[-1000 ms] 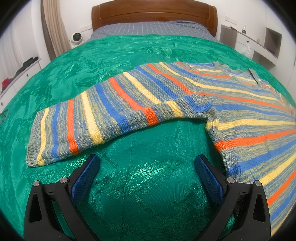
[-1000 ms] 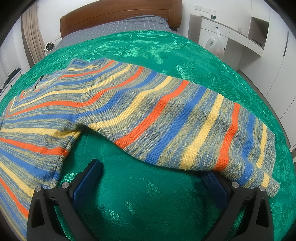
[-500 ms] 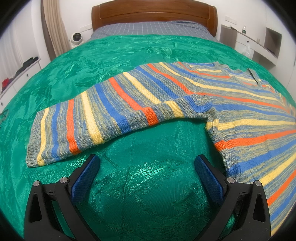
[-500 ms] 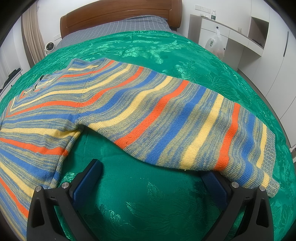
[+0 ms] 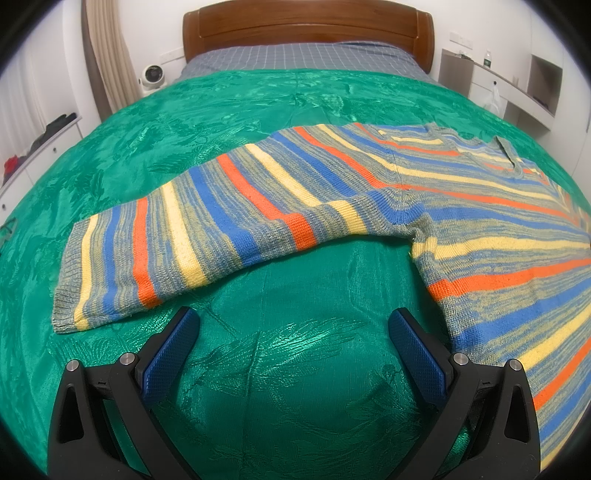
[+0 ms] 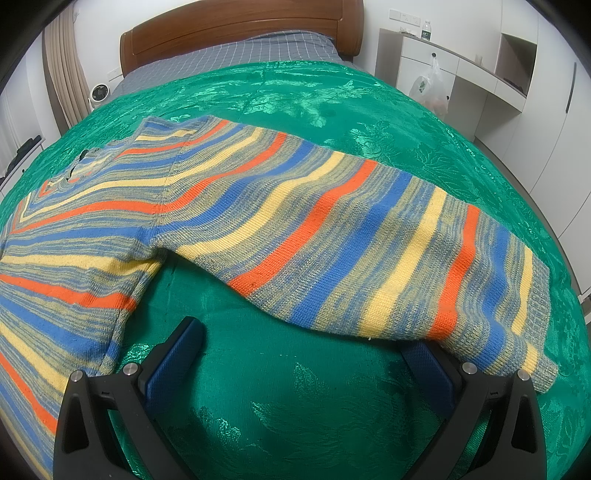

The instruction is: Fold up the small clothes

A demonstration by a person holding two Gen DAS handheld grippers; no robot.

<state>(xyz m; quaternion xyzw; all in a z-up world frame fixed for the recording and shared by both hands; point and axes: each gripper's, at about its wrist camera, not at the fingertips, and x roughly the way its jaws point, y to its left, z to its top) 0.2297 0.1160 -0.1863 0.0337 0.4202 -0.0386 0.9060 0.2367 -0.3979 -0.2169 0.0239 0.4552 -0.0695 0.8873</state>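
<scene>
Left gripper (image 5: pixel 293 325): jaws spread wide, grasping nothing, over bare green bedspread (image 5: pixel 229 110) just short of one sleeve of the striped sweater (image 5: pixel 258 206). Right gripper (image 6: pixel 299 336): jaws likewise apart, its outer fingertip hidden beneath the other sleeve's cuff (image 6: pixel 532 347). The sweater lies spread flat across the bedspread, sleeves extended; wooden headboard (image 5: pixel 306 26) beyond.

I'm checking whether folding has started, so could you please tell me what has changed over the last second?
Nothing has visibly changed: the striped sweater lies spread on the green bedspread, and the left hand-held gripper and right hand-held gripper remain open in the same positions.
</scene>
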